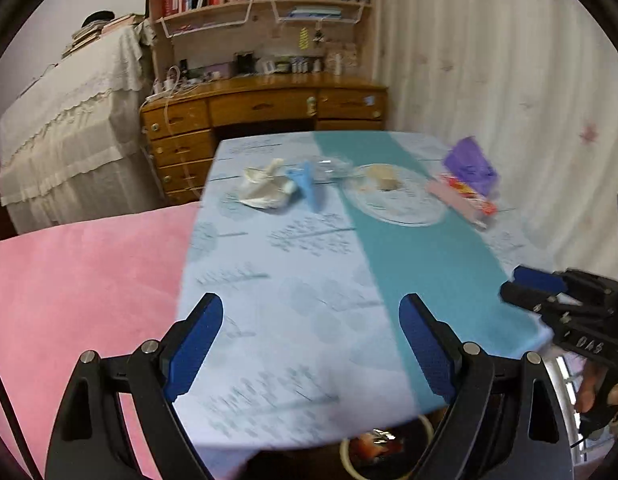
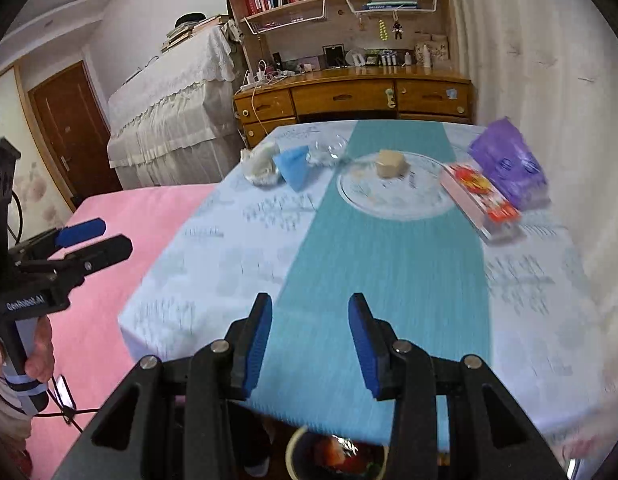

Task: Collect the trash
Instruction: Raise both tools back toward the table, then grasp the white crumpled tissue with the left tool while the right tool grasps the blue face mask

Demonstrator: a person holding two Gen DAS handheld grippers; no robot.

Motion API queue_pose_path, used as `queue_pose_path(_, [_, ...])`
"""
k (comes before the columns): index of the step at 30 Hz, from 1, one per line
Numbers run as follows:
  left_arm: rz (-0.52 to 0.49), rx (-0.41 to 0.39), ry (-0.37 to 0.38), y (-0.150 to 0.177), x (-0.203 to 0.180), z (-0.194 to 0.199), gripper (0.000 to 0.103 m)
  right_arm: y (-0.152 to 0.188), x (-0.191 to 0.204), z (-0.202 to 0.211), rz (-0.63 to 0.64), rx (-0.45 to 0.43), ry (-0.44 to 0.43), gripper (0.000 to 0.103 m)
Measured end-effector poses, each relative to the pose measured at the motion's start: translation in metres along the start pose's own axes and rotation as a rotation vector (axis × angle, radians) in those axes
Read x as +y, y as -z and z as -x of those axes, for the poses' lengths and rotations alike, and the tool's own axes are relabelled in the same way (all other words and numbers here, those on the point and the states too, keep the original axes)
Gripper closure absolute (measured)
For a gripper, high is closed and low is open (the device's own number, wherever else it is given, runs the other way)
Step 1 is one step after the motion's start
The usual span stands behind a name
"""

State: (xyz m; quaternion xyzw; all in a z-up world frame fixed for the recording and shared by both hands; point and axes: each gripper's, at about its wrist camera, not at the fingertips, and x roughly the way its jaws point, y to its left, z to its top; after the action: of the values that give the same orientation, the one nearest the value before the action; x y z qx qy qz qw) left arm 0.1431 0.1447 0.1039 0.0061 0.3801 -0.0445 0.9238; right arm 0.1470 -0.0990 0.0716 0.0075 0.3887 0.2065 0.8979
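Trash lying at counter's point(image 2: 389, 264) far end: crumpled white tissue point(image 1: 263, 188), blue wrapper point(image 1: 309, 184), clear plastic point(image 2: 329, 150), red-printed box point(image 2: 481, 196), purple bag point(image 2: 505, 160). Near half sitting bare. Left tongs point(image 1: 311, 348) gaping wide, right tongs point(image 2: 309, 344) standing partly open, both gripping nothing.

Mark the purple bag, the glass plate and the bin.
purple bag point(image 2: 505, 160), right wrist view, front face.
glass plate point(image 2: 393, 204), right wrist view, bare near rim.
bin point(image 2: 293, 460), right wrist view, pale left rim.
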Motion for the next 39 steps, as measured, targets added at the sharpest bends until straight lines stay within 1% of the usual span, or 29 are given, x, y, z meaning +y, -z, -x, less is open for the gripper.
queue_pose_path(3, [0.009, 0.044, -0.031, -0.025, 0.025, -0.029, 0.014, -0.029, 0.0, -0.026, -0.022, 0.004, -0.025, 0.063])
queue_pose_path(5, [0.012, 0.074, -0.038, -0.036, 0.036, -0.047, 0.014, -0.049, 0.004, -0.048, -0.025, 0.004, -0.031, 0.062])
queue_pose_path(6, [0.012, 0.09, -0.033, -0.041, 0.041, -0.056, 0.014, -0.057, 0.006, -0.058, -0.021, 0.006, -0.028, 0.06])
queue_pose_path(7, [0.012, 0.111, -0.028, -0.049, 0.048, -0.069, 0.014, -0.067, 0.008, -0.07, -0.013, 0.008, -0.028, 0.052])
queue_pose_path(8, [0.013, 0.127, -0.028, -0.055, 0.053, -0.081, 0.014, -0.074, 0.011, -0.081, -0.004, 0.009, -0.03, 0.048])
queue_pose_path(13, [-0.021, 0.155, -0.043, -0.075, 0.066, -0.128, 0.014, -0.11, 0.029, -0.147, 0.058, 0.019, -0.013, 0.048])
queue_pose_path(17, [-0.044, 0.182, -0.04, -0.09, 0.075, -0.162, 0.014, -0.124, 0.036, -0.201, 0.076, 0.057, 0.015, 0.048])
queue_pose_path(22, [-0.058, 0.223, -0.009, -0.105, 0.085, -0.202, 0.014, -0.13, 0.035, -0.25, 0.071, 0.096, 0.035, 0.048])
queue_pose_path(24, [-0.059, 0.232, 0.006, -0.109, 0.087, -0.212, 0.014, -0.132, 0.033, -0.264, 0.057, 0.105, 0.03, 0.048])
queue_pose_path(27, [-0.069, 0.248, 0.034, -0.116, 0.086, -0.228, 0.014, -0.134, 0.029, -0.272, 0.046, 0.072, 0.012, 0.048])
queue_pose_path(28, [-0.083, 0.25, 0.041, -0.118, 0.084, -0.233, 0.014, -0.135, 0.027, -0.274, 0.04, 0.061, 0.005, 0.054])
queue_pose_path(29, [-0.1, 0.254, 0.045, -0.121, 0.081, -0.239, 0.014, -0.135, 0.025, -0.274, 0.035, 0.056, -0.003, 0.067])
queue_pose_path(32, [-0.155, 0.27, 0.044, -0.126, 0.071, -0.254, 0.014, -0.134, 0.017, -0.275, 0.017, 0.054, -0.024, 0.083])
queue_pose_path(35, [-0.198, 0.284, 0.031, -0.131, 0.063, -0.27, 0.014, -0.135, 0.007, -0.275, -0.011, 0.055, -0.051, 0.088])
queue_pose_path(39, [-0.243, 0.302, -0.016, -0.134, 0.054, -0.296, 0.014, -0.137, -0.006, -0.274, -0.056, 0.063, -0.089, 0.088])
